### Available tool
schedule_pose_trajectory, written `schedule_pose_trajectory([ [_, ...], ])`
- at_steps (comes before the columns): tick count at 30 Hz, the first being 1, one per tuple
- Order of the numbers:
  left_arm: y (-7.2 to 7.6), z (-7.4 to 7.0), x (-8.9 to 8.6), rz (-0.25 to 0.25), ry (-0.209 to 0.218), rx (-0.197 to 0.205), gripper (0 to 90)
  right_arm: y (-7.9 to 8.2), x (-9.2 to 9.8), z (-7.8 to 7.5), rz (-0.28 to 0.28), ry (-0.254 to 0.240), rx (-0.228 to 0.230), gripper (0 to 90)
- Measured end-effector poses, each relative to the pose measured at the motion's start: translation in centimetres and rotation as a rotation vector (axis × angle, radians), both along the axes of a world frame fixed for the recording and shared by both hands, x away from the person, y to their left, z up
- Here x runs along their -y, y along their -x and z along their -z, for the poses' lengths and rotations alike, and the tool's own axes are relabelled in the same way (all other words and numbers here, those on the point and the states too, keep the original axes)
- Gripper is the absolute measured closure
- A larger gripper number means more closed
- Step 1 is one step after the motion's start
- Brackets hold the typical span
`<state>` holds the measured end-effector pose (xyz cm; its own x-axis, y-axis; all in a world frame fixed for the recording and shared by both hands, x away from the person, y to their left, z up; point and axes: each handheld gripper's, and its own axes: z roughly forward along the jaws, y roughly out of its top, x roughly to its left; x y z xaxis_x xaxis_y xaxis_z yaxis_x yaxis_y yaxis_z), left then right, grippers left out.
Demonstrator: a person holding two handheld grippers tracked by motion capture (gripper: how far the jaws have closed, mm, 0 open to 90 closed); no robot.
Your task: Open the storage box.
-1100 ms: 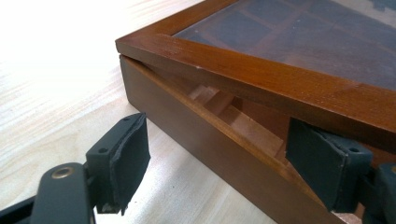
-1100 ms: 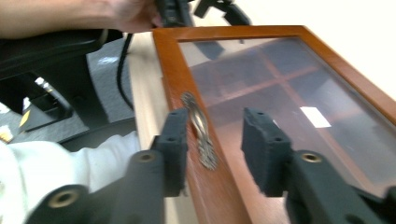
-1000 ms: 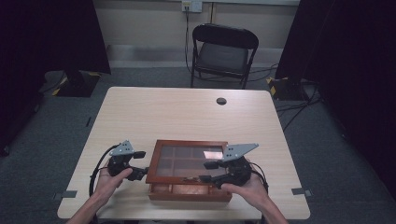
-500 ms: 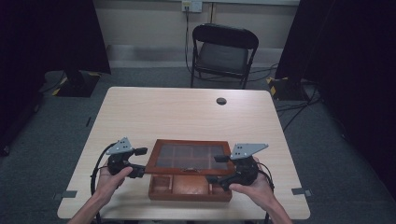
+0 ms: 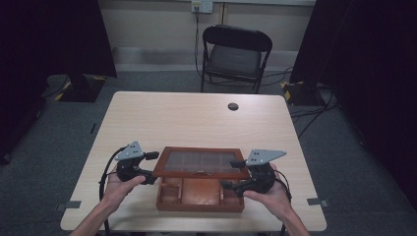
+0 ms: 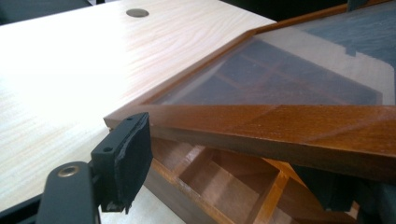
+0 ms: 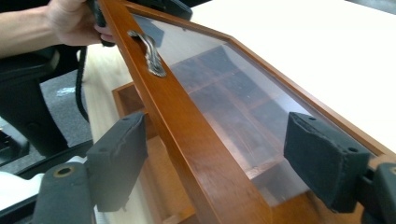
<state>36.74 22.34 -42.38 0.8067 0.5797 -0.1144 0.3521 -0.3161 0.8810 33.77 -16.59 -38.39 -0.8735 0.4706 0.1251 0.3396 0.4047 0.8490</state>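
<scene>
The left gripper's (image 5: 150, 167) black foam-padded fingers (image 6: 127, 158) stand spread around the left front corner of the glass-paned lid (image 5: 201, 163), one pad beside the corner, the other under the frame; whether they touch it I cannot tell. The lid, framed in glossy brown wood, is tilted up over a rectangular wooden box (image 5: 199, 192) with partitioned compartments, lying at the pale woodgrain table's (image 5: 196, 118) near edge. A scrolled metal handle (image 7: 149, 52) sits on the lid's front rail. The right gripper's (image 5: 232, 174) rough pads (image 7: 324, 158) are spread, straddling the lid's right corner.
</scene>
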Motion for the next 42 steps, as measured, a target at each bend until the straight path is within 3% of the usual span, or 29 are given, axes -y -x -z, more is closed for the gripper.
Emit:
schedule_pose_trajectory([
  [3, -0.2, -0.3, 0.2, 0.009, -0.015, 0.013, 23.1, -0.1, 0.4, 0.1, 0.025, -0.016, 0.012, 23.6],
  [8, -0.2, -0.4, 0.3, -0.004, 0.002, 0.012, 25.6, -0.4, 1.1, 0.1, 0.051, -0.036, 0.020, 23.4],
  [24, -0.7, -1.0, 0.6, -0.013, 0.009, 0.025, 32.3, -0.9, 1.7, -0.1, 0.094, -0.024, 0.042, 24.1],
  [33, -1.7, -1.2, 0.5, -0.016, 0.055, 0.011, 31.8, -2.2, 3.3, 0.0, 0.154, -0.087, 0.017, 27.5],
  [38, -1.8, -1.2, 0.6, -0.015, 0.050, 0.016, 33.5, -2.7, 3.3, 0.1, 0.149, -0.093, 0.008, 30.4],
  [42, -2.1, -1.4, 0.8, -0.018, 0.056, -0.003, 33.7, -3.1, 3.0, 0.1, 0.143, -0.099, 0.004, 32.8],
])
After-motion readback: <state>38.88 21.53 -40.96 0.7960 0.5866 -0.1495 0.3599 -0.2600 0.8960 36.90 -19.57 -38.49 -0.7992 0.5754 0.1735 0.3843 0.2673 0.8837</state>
